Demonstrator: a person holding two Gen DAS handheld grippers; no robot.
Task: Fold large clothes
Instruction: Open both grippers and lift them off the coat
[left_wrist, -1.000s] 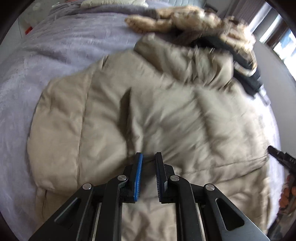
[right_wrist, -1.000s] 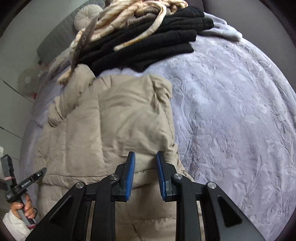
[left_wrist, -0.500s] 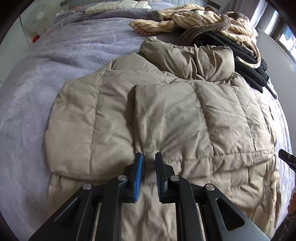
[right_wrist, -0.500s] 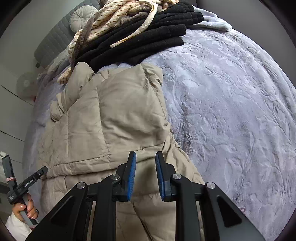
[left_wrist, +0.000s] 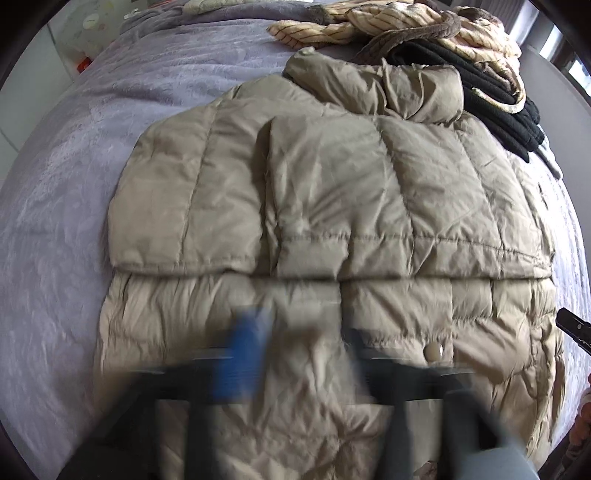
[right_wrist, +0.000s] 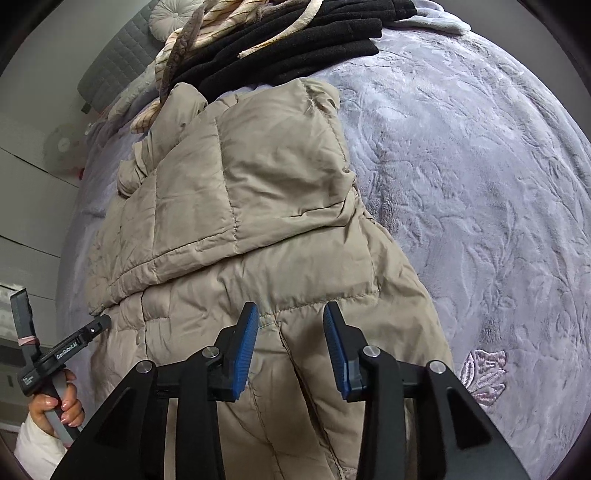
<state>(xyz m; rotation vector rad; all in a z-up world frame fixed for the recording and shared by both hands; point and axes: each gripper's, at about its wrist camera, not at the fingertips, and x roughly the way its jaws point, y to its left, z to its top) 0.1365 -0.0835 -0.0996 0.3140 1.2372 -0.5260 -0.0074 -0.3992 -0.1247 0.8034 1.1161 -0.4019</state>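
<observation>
Beige puffer coat (left_wrist: 332, 206) lies on the bed (right_wrist: 480, 166), sleeves folded inward to narrow it; left gripper (left_wrist: 295, 354) and right gripper (right_wrist: 290, 350) have just opened, fingers apart, nothing clamped.

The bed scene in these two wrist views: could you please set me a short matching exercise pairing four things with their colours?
Things:
1. puffer coat
2. bed cover
3. folded clothes
4. right gripper finger pads

Colours:
A. black
B. blue
C. beige
D. pale lilac

Pairs: 1-C, 2-D, 3-A, 4-B
</observation>
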